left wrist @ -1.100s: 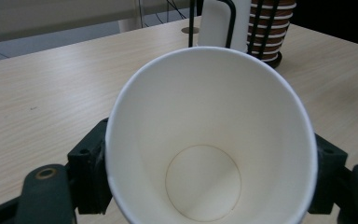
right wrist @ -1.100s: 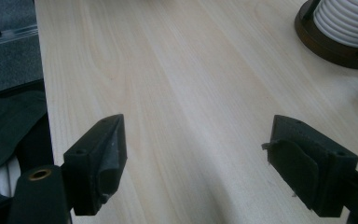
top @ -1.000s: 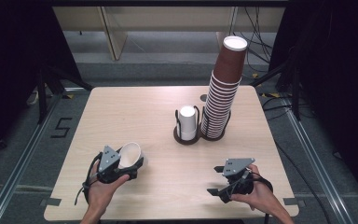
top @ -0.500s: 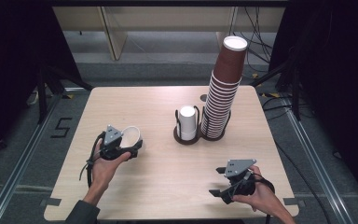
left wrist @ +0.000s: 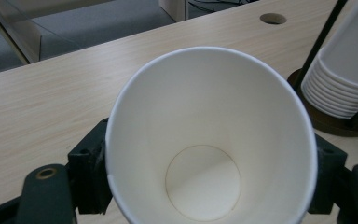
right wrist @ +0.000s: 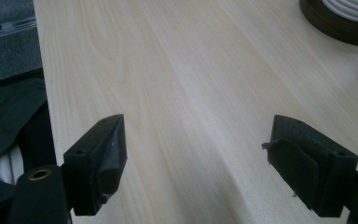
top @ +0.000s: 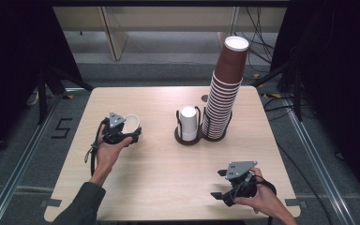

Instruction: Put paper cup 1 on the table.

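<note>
Held cup: a white paper cup (left wrist: 209,140) sits between the jaws of the left gripper (top: 122,133), its open mouth turned toward that gripper's camera, so the round bottom shows deep inside. In the high view the cup (top: 131,123) lies tilted just ahead of the gripper body, above the left half of the table (top: 159,187).

Left gripper: pinching the cup from both sides; in the left gripper view a black jaw presses against each wall of the cup. The person's left hand (top: 108,152) wraps the gripper from behind, a dark sleeve (top: 77,208) trailing back to the near edge.

Ahead and to the right of the held cup: a dark round holder (top: 188,136) with thin upright rods, carrying a short stack of white cups (top: 188,123) set upside down.

Beyond that holder: a tall leaning stack of brown cups (top: 225,89), touching the holder's far side, white inside at the top.

Right gripper (top: 229,187): jaws spread apart with bare wood between them, nothing held. It rests low over the near right corner, well apart from the held cup, in the person's right hand (top: 262,197).

Seen from the right gripper: the dark holder base (right wrist: 340,23) lies far ahead to its right.
</note>
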Demonstrator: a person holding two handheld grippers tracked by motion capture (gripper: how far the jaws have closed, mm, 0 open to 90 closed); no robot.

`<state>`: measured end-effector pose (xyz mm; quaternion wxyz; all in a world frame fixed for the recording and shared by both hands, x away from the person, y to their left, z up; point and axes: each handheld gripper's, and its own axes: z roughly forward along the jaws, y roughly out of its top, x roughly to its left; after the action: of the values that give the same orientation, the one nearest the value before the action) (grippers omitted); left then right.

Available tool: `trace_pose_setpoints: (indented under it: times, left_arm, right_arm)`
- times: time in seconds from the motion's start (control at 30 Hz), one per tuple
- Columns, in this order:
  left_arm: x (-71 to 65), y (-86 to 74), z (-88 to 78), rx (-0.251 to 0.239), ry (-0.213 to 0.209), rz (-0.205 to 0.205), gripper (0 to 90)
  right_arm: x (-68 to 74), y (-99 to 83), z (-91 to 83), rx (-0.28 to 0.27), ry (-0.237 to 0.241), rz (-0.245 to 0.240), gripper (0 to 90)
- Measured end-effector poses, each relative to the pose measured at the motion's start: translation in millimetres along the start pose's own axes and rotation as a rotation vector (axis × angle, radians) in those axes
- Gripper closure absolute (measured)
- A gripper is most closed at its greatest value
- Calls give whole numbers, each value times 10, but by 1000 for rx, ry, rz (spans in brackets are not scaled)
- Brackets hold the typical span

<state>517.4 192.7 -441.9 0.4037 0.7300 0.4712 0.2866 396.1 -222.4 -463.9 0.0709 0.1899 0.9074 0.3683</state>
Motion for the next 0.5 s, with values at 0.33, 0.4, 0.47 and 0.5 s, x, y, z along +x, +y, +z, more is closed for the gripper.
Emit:
trace_pose_setpoints:
  times: [0.33,0.4,0.47,0.5]
  left_arm:
    - [106,-31,264,39,38,-8,224]
    - [111,-28,283,39,35,-11,223]
    - [113,-22,316,43,41,-9,222]
    - [116,-26,353,51,43,7,220]
  right_arm:
    - [-8,-13,7,-1,11,-8,198]
    - [-14,-12,10,-5,14,-18,197]
    - [-1,-13,10,-1,17,-10,197]
    - [-12,-12,17,-3,12,-25,197]
